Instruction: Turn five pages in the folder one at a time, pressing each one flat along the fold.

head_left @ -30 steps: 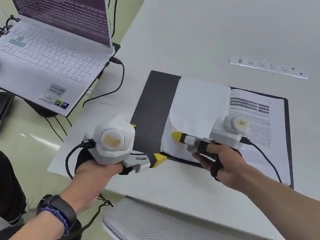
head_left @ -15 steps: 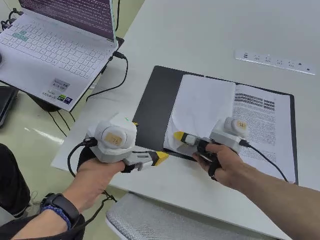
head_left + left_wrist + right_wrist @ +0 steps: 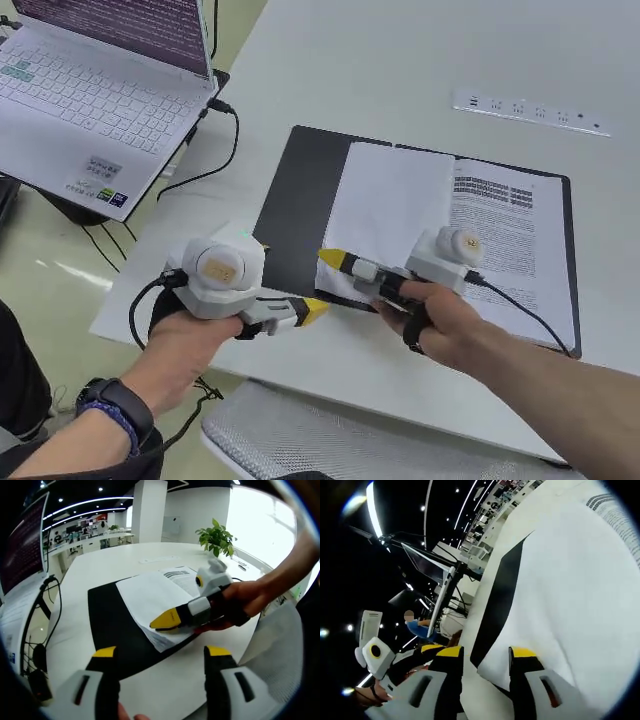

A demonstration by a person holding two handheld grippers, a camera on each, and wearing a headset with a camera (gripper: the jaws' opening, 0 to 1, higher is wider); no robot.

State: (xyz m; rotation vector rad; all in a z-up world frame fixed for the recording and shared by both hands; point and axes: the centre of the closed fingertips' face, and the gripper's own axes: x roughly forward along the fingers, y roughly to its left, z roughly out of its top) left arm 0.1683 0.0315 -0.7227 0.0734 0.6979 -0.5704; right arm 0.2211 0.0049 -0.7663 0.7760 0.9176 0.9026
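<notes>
Matt black folder point(image 3: 298, 195); white paper page point(image 3: 385, 210); smooth white table point(image 3: 400, 60).

The open folder point(image 3: 300, 200) lies near the bench's point(image 3: 400, 60) front edge, with a power strip point(image 3: 530, 108) behind it. A laptop point(image 3: 90, 100) sits off the left edge.
</notes>
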